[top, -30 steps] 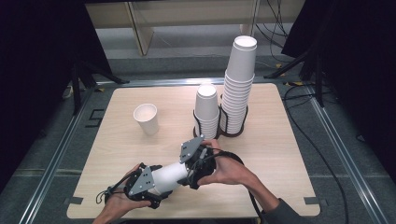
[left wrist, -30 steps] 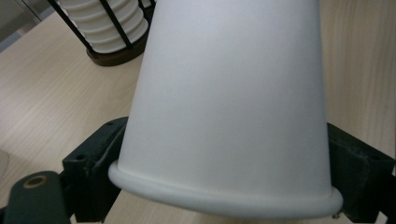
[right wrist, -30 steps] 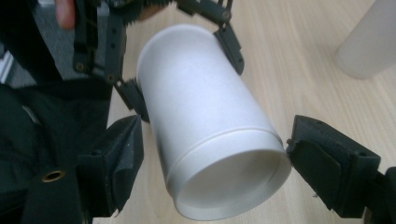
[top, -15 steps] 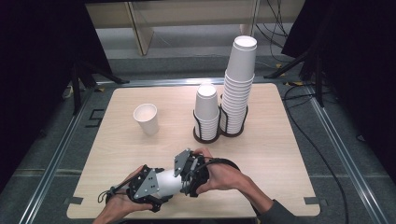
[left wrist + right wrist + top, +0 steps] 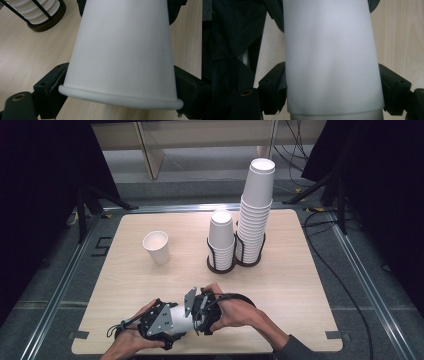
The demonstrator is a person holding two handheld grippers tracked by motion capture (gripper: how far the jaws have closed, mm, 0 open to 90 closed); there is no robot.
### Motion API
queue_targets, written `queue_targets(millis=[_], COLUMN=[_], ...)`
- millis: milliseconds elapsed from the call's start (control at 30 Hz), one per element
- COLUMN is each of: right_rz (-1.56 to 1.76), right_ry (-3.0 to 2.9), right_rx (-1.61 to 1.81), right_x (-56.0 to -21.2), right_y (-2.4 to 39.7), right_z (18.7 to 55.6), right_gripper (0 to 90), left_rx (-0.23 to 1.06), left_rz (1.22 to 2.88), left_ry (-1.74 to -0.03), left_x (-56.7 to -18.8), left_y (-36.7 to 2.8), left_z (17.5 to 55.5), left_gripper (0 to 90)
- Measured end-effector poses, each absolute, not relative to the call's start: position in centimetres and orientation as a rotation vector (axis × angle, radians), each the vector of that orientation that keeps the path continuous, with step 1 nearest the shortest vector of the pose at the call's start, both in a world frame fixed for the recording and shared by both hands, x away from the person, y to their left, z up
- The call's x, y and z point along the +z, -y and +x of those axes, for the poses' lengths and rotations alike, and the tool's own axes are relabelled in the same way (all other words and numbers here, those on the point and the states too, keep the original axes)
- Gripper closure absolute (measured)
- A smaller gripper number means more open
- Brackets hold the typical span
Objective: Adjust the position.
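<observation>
White paper cups (image 5: 181, 317), nested and lying on their side, are held low over the near edge of a pale wooden table (image 5: 300, 285) between two hand-held grippers. The left gripper (image 5: 159, 324) has its black jaws closed around the wide rim end, which the left gripper view shows pressed on both sides of a cup (image 5: 122, 55). The right gripper (image 5: 201, 312) clamps the narrower end; its own view shows a second cup edge peeking from under the outer cup (image 5: 332, 57), so at least two cups sit one inside the other. The step in hand appears to be pulling one cup free of the rest. The next move likely calls for the two hands to draw straight apart along the cups' length, with a firm but gentle squeeze so the thin walls do not crumple. Farther back, a single cup (image 5: 156, 247) stands upright on the left, well apart. Two black wire racks (image 5: 235, 262) hold a short stack (image 5: 221, 237) and a tall stack (image 5: 256, 210). Nothing stands between the hands and open table.
</observation>
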State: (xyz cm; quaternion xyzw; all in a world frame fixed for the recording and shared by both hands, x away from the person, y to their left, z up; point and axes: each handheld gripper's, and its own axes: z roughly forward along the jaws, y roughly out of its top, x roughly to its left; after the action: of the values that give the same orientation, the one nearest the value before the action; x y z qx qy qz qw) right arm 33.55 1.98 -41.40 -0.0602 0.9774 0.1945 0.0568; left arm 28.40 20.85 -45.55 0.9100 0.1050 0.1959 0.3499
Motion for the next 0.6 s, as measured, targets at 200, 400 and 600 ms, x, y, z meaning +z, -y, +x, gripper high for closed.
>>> queue_targets(millis=[200,400,600], right_rz=[-0.215,-0.230,-0.177], right_ry=[-2.952,-2.930,-2.941], right_rx=[0.560,0.595,0.746], right_x=[-41.7,-41.4,-40.5], right_y=[-1.9,-1.6,-0.2], right_z=[33.7,34.0,34.9], right_gripper=[23.7,23.0,23.1], left_rx=[0.527,0.517,0.458], left_rz=[2.349,2.226,2.038], left_ry=[-0.254,-0.305,-0.364], left_x=[-45.6,-46.0,-46.0], left_y=[-20.8,-21.3,-22.3], left_z=[28.4,28.7,29.3], left_gripper=[11.8,5.9,4.3])
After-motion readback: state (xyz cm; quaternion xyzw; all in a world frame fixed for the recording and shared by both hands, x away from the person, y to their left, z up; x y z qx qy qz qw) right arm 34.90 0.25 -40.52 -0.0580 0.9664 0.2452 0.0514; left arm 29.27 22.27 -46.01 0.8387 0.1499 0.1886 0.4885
